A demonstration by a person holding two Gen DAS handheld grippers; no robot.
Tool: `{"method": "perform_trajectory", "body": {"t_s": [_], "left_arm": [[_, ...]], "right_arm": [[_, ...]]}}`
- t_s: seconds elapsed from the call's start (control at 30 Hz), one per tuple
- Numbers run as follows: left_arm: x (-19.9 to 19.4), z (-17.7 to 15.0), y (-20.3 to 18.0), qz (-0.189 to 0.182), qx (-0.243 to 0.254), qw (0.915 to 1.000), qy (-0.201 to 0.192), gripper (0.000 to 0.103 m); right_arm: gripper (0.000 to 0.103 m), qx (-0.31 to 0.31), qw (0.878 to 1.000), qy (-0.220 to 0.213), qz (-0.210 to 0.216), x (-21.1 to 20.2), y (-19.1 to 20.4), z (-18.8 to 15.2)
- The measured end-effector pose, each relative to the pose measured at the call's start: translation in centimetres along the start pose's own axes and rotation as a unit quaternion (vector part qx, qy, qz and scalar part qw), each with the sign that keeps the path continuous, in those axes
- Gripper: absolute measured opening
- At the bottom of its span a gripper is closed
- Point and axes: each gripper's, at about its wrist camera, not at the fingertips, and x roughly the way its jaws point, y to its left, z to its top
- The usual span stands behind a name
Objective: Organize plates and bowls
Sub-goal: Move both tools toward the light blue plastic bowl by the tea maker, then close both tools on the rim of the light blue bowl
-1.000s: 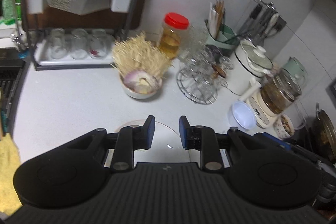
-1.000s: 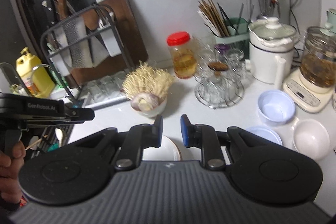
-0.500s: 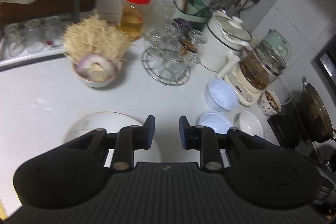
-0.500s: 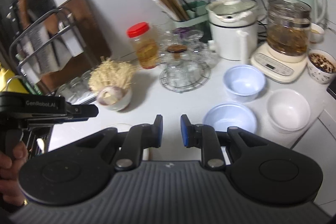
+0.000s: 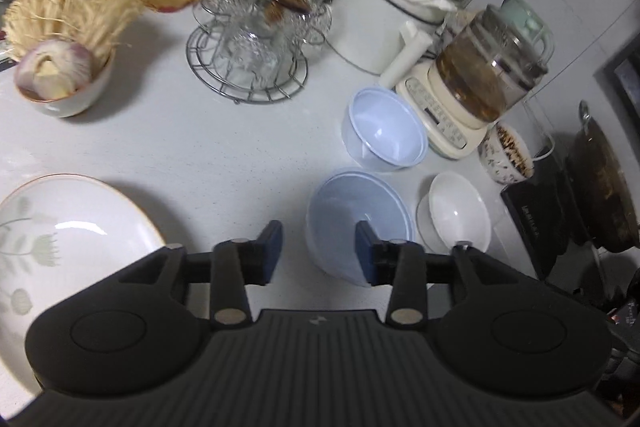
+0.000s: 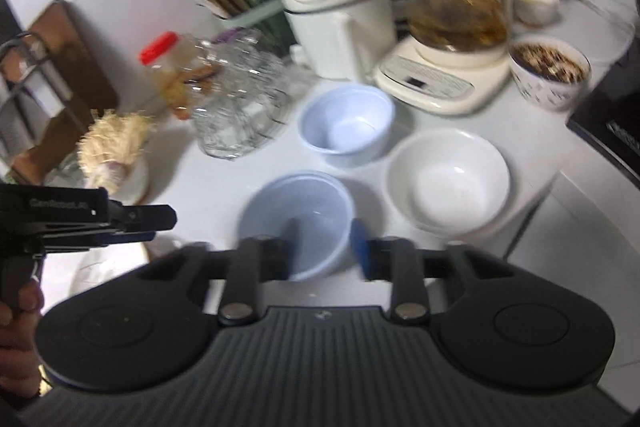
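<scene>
Speckled white countertop [image 5: 208, 155], matte and crowded. Nearest the right gripper [image 6: 322, 245]: a shallow pale-blue bowl [image 6: 296, 215], smooth and plastic-looking, round rim. Just behind it, a deeper pale-blue bowl [image 6: 346, 121], straight-walled. To the right, nearly touching, a glossy white bowl [image 6: 448, 183], wide and rounded. Further back, a patterned cup [image 6: 550, 69] with dark contents, beside a cream kettle base carrying a glass kettle [image 6: 456, 11] of brownish liquid. Wire rack of cut-glass cups [image 5: 248, 43], sparkly and faceted.

Over on the left wrist view: big oval plate [image 5: 68, 227], glazed white, gold rim, faint floral print, lying flat at the left edge. Small ceramic bowl [image 5: 64, 95] stuffed with an onion and straw-like roots.

Right gripper jaws well apart, empty, blue pads hovering over the near rim of the shallow blue bowl; contact hard to judge through the blur. Left gripper [image 5: 319, 253] also spread wide, holding nothing, right pad in front of that same bowl's rim, left pad above bare counter.
</scene>
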Motion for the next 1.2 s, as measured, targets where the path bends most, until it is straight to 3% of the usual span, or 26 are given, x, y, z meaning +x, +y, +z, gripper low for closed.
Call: {"method": "perform_trajectory", "body": {"t_s": [0.17, 0.7, 0.83, 1.03, 1.2], "left_arm": [[3.2, 0.8, 0.4, -0.003, -0.009, 0.9999, 0.008, 0.047], [9.5, 1.6, 0.7, -0.011, 0.045, 0.9984, 0.034, 0.047], [10.4, 1.6, 0.6, -0.016, 0.043, 0.9981, 0.042, 0.045], [10.8, 1.8, 0.2, -0.026, 0.055, 0.9971, 0.045, 0.026], [10.4, 2.0, 0.3, -0.027, 0.051, 0.9975, 0.04, 0.025]], "right_arm": [[0.048, 0.023, 1.0, 0.005, 0.011, 2.3, -1.7, -0.1], [0.047, 0.066, 0.997, -0.023, 0.026, 6.7, -3.3, -1.6], [0.036, 0.068, 0.997, -0.021, 0.022, 7.3, -3.3, -1.6], [0.02, 0.064, 0.997, -0.025, 0.04, 7.8, -3.3, -1.4], [0.018, 0.053, 0.997, -0.027, 0.049, 7.9, -2.9, -1.1]]}}
